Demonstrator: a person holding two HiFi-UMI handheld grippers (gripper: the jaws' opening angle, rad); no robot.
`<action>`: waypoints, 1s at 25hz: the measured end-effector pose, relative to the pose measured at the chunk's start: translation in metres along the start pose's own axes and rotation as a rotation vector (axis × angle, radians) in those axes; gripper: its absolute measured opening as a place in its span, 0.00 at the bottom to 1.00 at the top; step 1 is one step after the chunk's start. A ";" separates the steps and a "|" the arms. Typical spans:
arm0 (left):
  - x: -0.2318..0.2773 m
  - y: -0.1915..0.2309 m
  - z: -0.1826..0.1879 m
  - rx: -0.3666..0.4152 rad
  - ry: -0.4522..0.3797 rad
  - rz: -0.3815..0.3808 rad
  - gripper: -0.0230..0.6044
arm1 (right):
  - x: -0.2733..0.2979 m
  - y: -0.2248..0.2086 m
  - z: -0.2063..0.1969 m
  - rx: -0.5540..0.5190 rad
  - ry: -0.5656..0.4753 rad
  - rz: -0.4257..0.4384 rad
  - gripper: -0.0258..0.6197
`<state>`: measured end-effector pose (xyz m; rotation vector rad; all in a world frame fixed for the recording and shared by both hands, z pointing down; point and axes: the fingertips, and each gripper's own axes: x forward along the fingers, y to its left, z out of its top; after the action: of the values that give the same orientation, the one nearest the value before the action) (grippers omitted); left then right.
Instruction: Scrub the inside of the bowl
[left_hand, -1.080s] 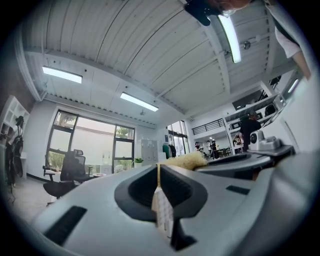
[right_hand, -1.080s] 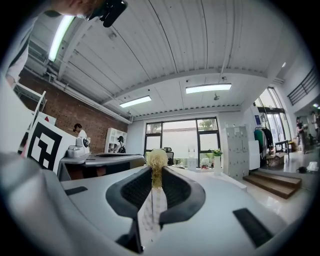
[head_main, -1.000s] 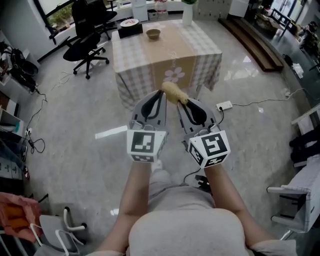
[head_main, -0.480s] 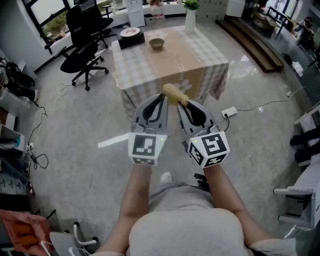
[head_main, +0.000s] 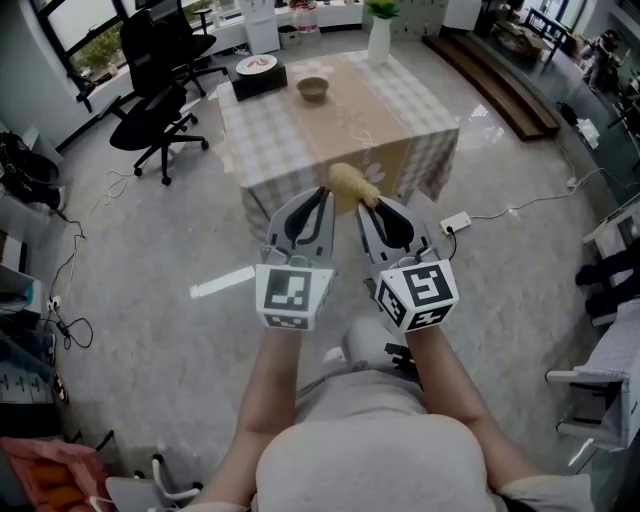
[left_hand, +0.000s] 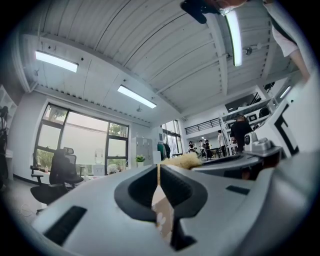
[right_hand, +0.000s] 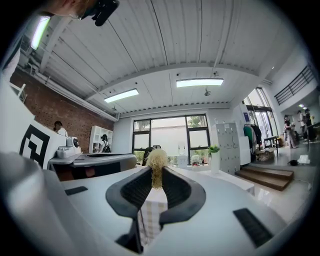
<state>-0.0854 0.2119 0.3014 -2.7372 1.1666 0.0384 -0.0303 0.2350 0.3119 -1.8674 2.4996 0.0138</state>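
Two tools are up in front of me, side by side and level, both pointing toward the worktop (head_main: 262, 140) across the room. My right tool (right_hand: 156, 171) is clamped on a pale yellow, fibrous scrubber (right_hand: 157, 159), whose tuft sticks out past the jaw tips. In the head view the scrubber sits just beside the tip of the left tool (left_hand: 158, 167). That tool's jaws are pressed together with nothing between them, and only a thin slit shows between the pads.

Beyond the tools, the bowl (head_main: 313, 88) is small and brownish. It stands upright on the far part of the worktop, well apart from both tools. It sits on a tan runner (head_main: 350, 125) laid down the middle of a checked cloth (head_main: 430, 110). Just left of the bowl is a black box (head_main: 258, 80) with a plate (head_main: 259, 64) on top. A white vase (head_main: 379, 40) holding a green plant stands at the far edge, to the bowl's right.

Left of the worktop there is a black office chair (head_main: 155, 70). A white power strip (head_main: 455, 222) lies on the glossy grey floor (head_main: 150, 250) to the right, its cable trailing away.
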 end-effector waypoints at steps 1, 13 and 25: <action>0.001 0.001 -0.001 0.000 0.000 -0.004 0.08 | 0.002 -0.001 -0.002 0.003 0.003 -0.005 0.13; 0.042 0.036 -0.011 -0.001 -0.004 0.022 0.08 | 0.047 -0.021 -0.005 0.009 -0.009 0.011 0.13; 0.113 0.076 -0.028 -0.002 0.025 0.067 0.08 | 0.114 -0.074 -0.009 0.042 -0.017 0.025 0.13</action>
<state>-0.0628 0.0747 0.3079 -2.7077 1.2646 0.0142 0.0080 0.1047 0.3189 -1.8121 2.4921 -0.0216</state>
